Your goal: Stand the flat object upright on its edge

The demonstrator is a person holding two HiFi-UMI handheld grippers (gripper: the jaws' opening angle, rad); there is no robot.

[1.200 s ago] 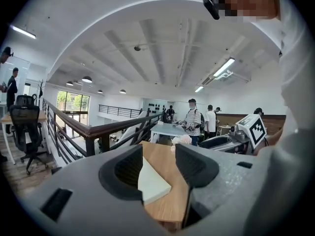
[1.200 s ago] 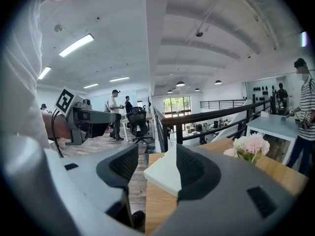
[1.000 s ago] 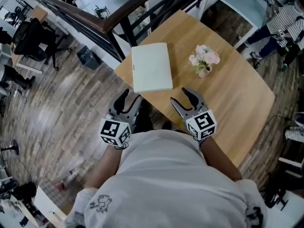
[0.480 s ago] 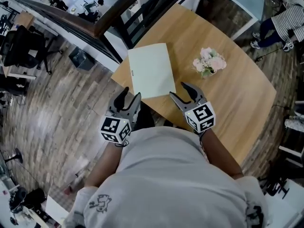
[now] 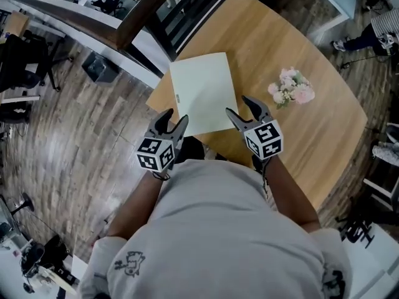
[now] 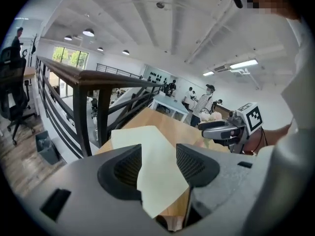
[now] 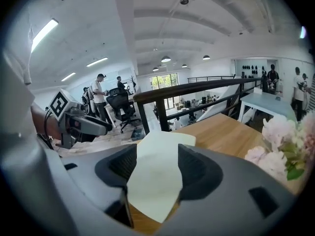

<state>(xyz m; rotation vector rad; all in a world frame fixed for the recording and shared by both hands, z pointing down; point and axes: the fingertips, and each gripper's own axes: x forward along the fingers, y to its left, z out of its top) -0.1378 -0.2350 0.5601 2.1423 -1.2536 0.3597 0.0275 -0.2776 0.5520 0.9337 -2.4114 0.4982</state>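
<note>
A pale cream flat rectangular object (image 5: 202, 93) lies flat on the round wooden table (image 5: 312, 142), near its front left edge. My left gripper (image 5: 175, 118) is open at the object's near left corner, just off the table's edge. My right gripper (image 5: 240, 106) is open at the near right corner; its jaws have just been opening, with nothing between them. In the left gripper view the object (image 6: 147, 146) shows beyond the empty jaws, with the right gripper (image 6: 219, 128) off to the right. The right gripper view also shows the object (image 7: 160, 151) ahead of its empty jaws.
A small bunch of pink flowers (image 5: 293, 87) stands on the table right of the object. A dark railing (image 5: 149, 8) runs behind the table's far left side. Wooden floor (image 5: 68, 148) lies left of the table. A person (image 5: 377, 33) stands at the far right.
Both grippers have moved forward and down toward the object's near corners. The left one came in from beside the table's edge. The object has not moved.
</note>
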